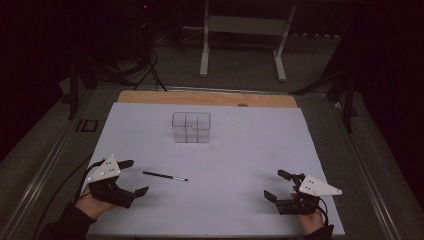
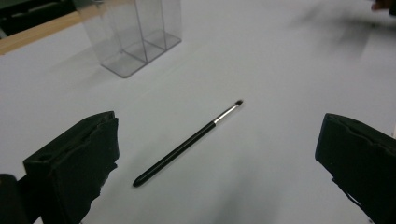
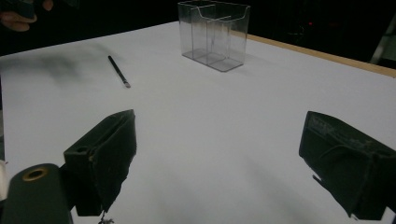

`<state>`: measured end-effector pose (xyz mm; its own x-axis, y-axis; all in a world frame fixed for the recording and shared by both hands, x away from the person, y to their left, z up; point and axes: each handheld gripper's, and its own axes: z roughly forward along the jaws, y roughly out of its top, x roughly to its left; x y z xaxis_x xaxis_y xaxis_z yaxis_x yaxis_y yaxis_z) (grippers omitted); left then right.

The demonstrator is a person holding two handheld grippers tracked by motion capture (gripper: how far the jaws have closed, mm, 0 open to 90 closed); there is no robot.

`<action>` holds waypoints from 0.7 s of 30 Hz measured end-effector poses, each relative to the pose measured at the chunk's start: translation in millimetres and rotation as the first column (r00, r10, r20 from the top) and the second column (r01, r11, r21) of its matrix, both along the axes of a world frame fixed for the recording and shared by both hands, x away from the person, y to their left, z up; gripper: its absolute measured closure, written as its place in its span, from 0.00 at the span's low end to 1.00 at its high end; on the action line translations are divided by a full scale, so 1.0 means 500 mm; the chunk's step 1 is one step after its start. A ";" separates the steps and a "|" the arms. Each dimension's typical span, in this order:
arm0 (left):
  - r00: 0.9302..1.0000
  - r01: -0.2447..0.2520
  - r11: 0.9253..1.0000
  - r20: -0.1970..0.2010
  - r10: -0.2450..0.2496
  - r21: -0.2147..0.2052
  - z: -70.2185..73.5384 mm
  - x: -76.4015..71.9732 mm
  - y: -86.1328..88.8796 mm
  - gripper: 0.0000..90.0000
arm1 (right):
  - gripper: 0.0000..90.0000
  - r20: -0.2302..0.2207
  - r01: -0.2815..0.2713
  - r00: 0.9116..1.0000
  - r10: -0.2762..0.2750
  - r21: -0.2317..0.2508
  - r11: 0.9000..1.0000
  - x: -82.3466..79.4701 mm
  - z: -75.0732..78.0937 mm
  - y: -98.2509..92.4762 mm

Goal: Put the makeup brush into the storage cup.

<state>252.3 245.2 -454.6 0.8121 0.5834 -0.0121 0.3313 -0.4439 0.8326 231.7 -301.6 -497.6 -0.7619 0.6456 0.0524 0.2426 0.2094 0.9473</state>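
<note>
The room beyond the table (image 1: 150, 96) is dark, with a metal stand on the floor behind. A white sheet (image 1: 260, 150) covers the table, smooth and bare. A clear organizer (image 1: 191, 127) stands well ahead of both sets of fingers. The left gripper (image 1: 131, 176) and right gripper (image 1: 278, 185) hold their fingers wide apart, gripping nothing. The makeup brush (image 2: 187, 143) lies flat just ahead of the left fingers; it looks light, stiff and slick, best pinched mid-handle.
</note>
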 end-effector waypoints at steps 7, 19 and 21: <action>0.998 0.062 0.995 -0.009 -0.062 0.076 0.016 0.024 -0.010 0.01 | 0.13 -0.001 -0.006 1.000 0.006 0.000 1.000 0.000 0.000 0.001; 0.993 0.119 0.978 -0.016 -0.118 0.169 0.024 0.065 -0.012 0.01 | 0.13 0.006 -0.017 1.000 0.017 0.000 1.000 0.000 0.000 0.002; 0.992 0.127 0.975 -0.019 -0.126 0.184 0.025 0.071 -0.012 0.01 | 0.13 0.006 -0.017 1.000 0.017 0.001 1.000 0.000 0.000 0.002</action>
<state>287.6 239.1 -442.2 0.8797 0.4688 0.0800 0.2685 -0.6284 0.7301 231.8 -300.4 -497.7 -0.7733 0.6323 0.0483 0.2331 0.2126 0.9489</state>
